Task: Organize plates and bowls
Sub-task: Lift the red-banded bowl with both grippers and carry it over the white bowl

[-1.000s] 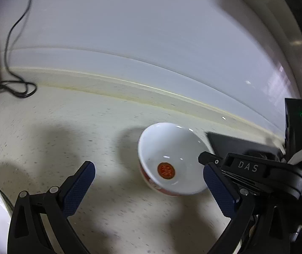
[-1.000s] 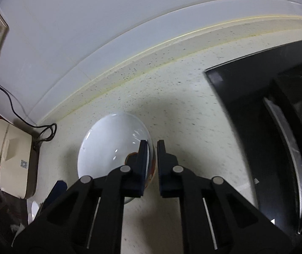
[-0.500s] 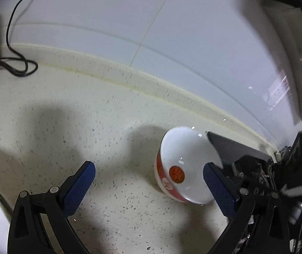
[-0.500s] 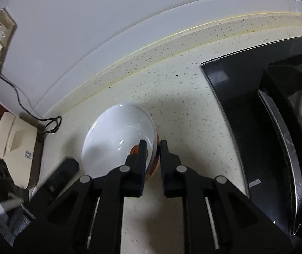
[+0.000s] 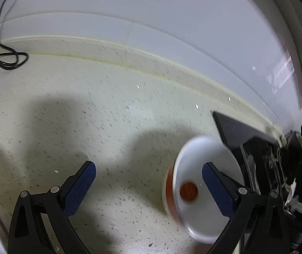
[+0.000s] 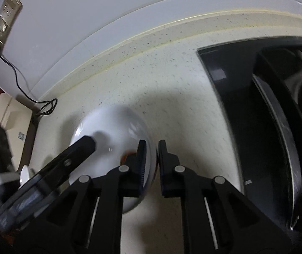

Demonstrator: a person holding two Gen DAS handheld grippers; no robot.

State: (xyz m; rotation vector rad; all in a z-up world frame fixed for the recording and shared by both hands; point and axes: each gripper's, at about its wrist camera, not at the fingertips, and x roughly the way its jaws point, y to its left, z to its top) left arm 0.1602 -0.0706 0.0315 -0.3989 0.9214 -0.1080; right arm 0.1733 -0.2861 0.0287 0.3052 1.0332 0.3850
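- Bowl (image 6: 117, 131), white with a red mark inside, sat tilted between our right gripper (image 6: 151, 163) fingers, its rim pinched there.
- Our left gripper (image 5: 148, 182) was spread wide, holding nothing, the bowl (image 5: 203, 190) just behind its right finger.
- Speckled countertop (image 5: 108, 116) lay ahead of both.

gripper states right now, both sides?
Left gripper: open, holding nothing.
Right gripper: shut on the rim of the white bowl.
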